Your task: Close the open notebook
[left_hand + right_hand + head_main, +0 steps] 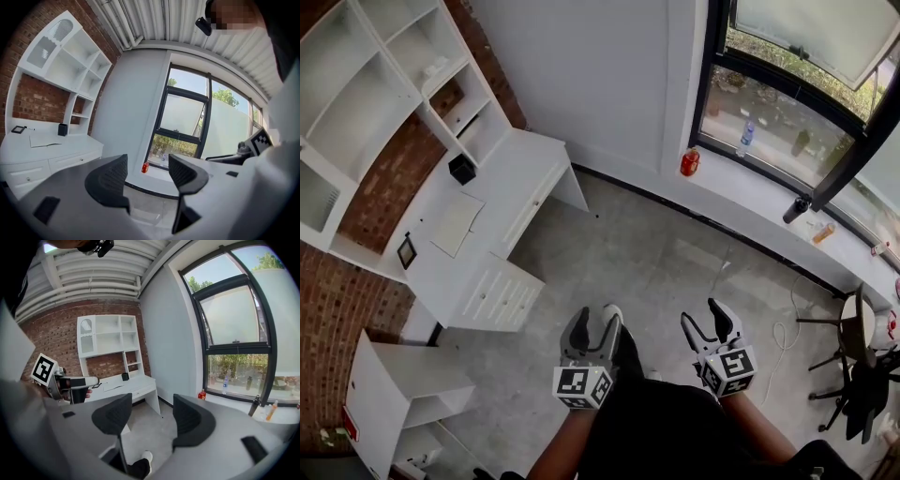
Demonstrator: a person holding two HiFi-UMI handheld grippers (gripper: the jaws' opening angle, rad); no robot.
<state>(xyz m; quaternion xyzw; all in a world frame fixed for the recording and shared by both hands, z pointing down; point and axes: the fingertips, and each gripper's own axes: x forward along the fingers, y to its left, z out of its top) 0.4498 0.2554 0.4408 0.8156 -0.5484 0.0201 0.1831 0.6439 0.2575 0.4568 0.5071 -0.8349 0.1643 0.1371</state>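
An open white notebook (pixel 457 223) lies flat on the white desk (pixel 511 178) at the left, far from both grippers. It also shows small in the left gripper view as the notebook (pixel 43 139) and in the right gripper view as the notebook (pixel 114 385). My left gripper (pixel 593 324) and right gripper (pixel 704 319) hang over the grey floor near the person's legs. Both stand open with nothing between their jaws, as the left gripper (pixel 147 176) and right gripper (pixel 152 416) views show.
On the desk stand a black pen cup (pixel 462 169) and a small dark frame (pixel 407 251). White shelves (pixel 384 75) rise behind it. A red can (pixel 689 162) and a bottle (pixel 746 137) sit on the window sill. A black chair (pixel 862 375) is at the right; a white cabinet (pixel 394 394) at lower left.
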